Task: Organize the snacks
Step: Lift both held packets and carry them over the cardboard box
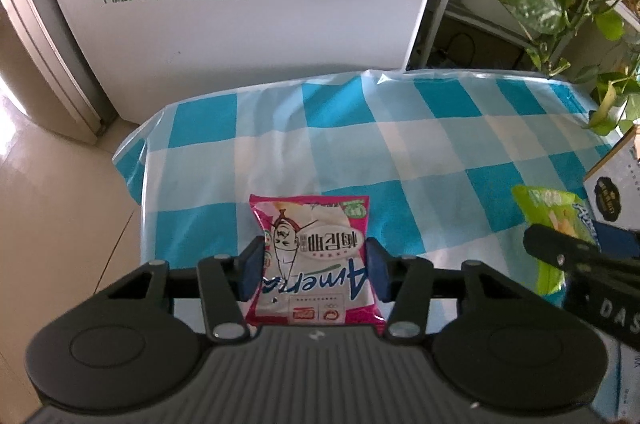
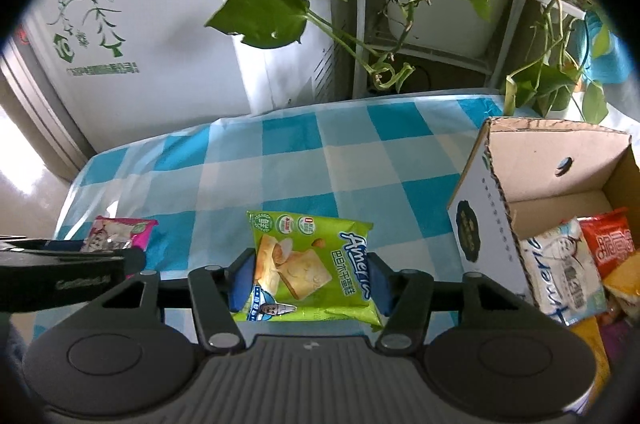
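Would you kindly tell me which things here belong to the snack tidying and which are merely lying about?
Part of the job:
- pink snack packet, in the left gripper
- green snack packet, in the right gripper
- cardboard box with packets already inside

Just lying about:
- checked tablecloth
- trailing plant
- white fridge

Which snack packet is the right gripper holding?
On the blue checked tablecloth, left of the open cardboard box, the right gripper grips a green snack packet. It's the only green one; the other gripper's packet is pink.
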Available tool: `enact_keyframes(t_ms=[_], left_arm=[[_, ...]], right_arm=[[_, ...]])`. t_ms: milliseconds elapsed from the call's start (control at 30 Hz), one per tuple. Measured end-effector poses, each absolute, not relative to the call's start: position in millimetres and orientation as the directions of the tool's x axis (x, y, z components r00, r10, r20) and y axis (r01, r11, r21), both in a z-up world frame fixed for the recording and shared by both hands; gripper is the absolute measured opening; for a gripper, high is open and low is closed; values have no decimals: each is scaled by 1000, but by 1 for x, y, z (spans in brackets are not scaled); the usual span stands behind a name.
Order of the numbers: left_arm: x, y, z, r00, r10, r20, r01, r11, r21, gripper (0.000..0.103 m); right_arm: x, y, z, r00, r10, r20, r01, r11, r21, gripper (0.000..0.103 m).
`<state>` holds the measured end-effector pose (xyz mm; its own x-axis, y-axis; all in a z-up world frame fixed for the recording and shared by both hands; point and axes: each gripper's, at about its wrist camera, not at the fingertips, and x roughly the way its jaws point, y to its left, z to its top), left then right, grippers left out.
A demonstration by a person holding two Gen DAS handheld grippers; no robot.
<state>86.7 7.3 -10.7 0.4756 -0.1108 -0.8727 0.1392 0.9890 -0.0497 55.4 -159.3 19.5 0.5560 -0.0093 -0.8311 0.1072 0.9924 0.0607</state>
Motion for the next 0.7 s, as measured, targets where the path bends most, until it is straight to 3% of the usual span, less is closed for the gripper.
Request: enact_keyframes(t_ms=[400, 700], left_arm=[[61, 11, 12, 499, -150, -854, 105, 988, -112, 51], [30, 22, 26, 541, -141, -829, 60, 990, -129, 51]], right_arm=[[9, -148, 62, 577, 34, -816, -22, 999, 26, 64], [-6, -158, 68, 582, 55, -812, 3, 998, 70, 64]])
